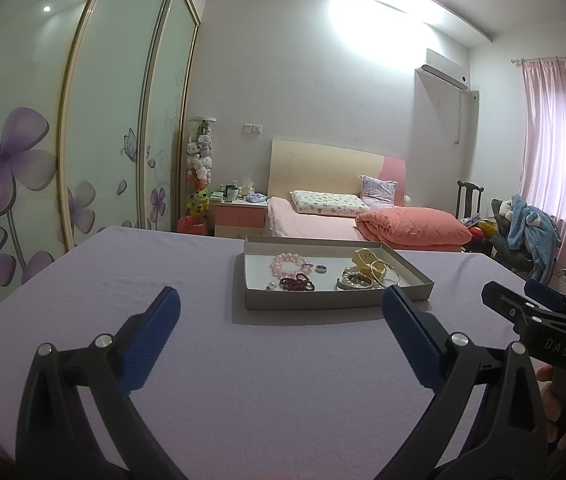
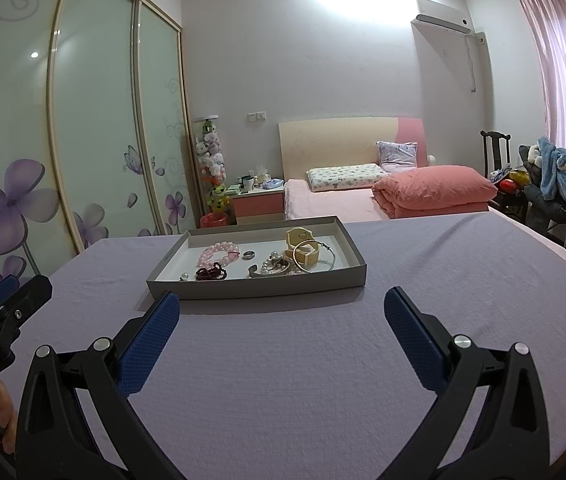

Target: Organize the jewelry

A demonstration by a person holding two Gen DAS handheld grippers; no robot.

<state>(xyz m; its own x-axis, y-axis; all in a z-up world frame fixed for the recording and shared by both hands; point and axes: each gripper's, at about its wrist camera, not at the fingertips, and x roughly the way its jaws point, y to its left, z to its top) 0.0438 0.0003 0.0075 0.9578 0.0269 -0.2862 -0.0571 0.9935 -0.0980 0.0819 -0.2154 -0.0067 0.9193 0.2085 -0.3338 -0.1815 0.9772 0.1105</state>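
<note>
A shallow grey box tray (image 1: 323,300) (image 2: 251,288) rests on the lilac tablecloth (image 1: 243,380) ahead of both grippers. Inside lie a pink bead bracelet (image 1: 287,263) (image 2: 219,254), a dark red bead bracelet (image 1: 297,282) (image 2: 211,272), a metal ring (image 1: 321,268) (image 2: 248,255), a pearl piece (image 1: 357,279) (image 2: 271,266), a thin silver bangle (image 2: 317,256) and cream wide bangles (image 1: 367,258) (image 2: 303,240). My left gripper (image 1: 281,300) is open, short of the tray. My right gripper (image 2: 281,304) is open too, just before the tray's near wall.
The right gripper (image 1: 535,304) shows at the right of the left wrist view; the left gripper (image 2: 3,304) shows at the left of the right wrist view. Beyond the table stand a pink bed (image 2: 363,196), a nightstand (image 2: 259,200), wardrobe doors (image 1: 83,140) and a chair with clothes (image 2: 563,184).
</note>
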